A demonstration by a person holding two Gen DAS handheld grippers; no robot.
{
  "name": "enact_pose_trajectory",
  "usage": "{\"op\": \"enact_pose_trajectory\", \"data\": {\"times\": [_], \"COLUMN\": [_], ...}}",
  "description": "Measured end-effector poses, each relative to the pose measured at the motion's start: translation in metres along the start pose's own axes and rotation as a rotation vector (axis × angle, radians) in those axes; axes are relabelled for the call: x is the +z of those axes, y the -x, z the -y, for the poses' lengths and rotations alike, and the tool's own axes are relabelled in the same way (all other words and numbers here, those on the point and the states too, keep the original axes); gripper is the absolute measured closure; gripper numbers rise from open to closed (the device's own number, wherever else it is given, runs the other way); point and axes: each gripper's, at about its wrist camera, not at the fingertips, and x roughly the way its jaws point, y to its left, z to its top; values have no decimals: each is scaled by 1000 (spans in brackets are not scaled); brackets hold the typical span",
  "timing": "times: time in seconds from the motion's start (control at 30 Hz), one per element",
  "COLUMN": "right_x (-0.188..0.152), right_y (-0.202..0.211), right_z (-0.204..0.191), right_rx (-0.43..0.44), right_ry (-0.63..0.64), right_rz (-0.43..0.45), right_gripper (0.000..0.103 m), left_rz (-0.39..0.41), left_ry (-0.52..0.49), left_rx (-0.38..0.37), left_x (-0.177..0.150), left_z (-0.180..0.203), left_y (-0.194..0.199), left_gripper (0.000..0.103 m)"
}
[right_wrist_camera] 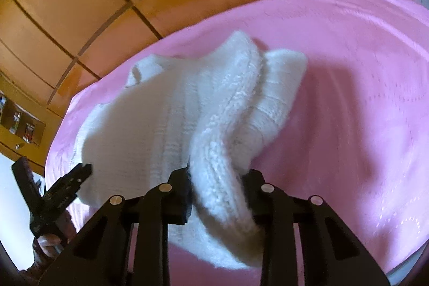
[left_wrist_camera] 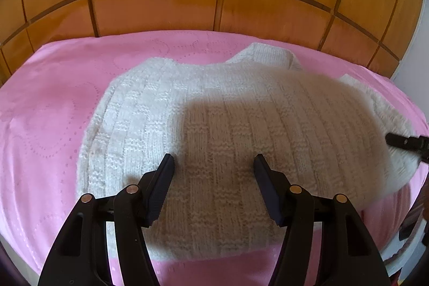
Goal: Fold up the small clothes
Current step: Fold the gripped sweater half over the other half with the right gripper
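Right gripper [right_wrist_camera: 217,178] is clamped on a thick knitted edge of the white sweater [right_wrist_camera: 166,114], a bunched roll of knit pinched between its jaws and lifted off the bed, so the cloth drapes away from the grip toward the far left. My reading is that this edge is being raised to carry it over the body of the garment for a fold.

Largest in view is the pink bedspread [left_wrist_camera: 53,103], which covers the bed and carries the sweater; behind it at the far side stands a wooden panelled headboard [left_wrist_camera: 161,12]. The sweater lies across the middle of the bed, its ribbed body mostly flat, with a sleeve or collar part at the far edge.

Left gripper [left_wrist_camera: 213,165] hangs above the near part of the sweater with its jaws spread, nothing between them; whether its tips touch the knit I cannot tell. It looks placed to pin or take the near hem while the other side is lifted. In the right wrist view it shows at the near left, held in a hand [right_wrist_camera: 49,245].
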Motion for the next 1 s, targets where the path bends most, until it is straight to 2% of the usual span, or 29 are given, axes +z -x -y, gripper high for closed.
{"op": "enact_pose_trajectory", "data": {"times": [0.23, 0.47, 0.63, 0.77, 0.93, 1.0], "right_x": [14, 32, 35, 27, -1, -17], "right_y": [17, 22, -1, -35, -76, -87], "right_z": [-35, -116, -177, -225, -263, -271], "right_rx": [39, 102, 151, 208, 239, 234], "right_ry": [51, 194, 288, 350, 430, 477], "right_rz": [49, 76, 49, -2, -87, -107], "right_gripper": [80, 81, 82, 82, 82, 82], "left_rz": [3, 11, 6, 11, 10, 15], "left_ry": [9, 60, 173, 274, 385, 406], "left_rx": [-16, -59, -107, -107, -115, -148], "left_x": [-1, -1, -1, -4, -6, -5], "left_z": [-3, -18, -59, -102, -141, -145], "left_y": [1, 14, 27, 36, 43, 46], "left_gripper": [42, 42, 42, 42, 42, 42]}}
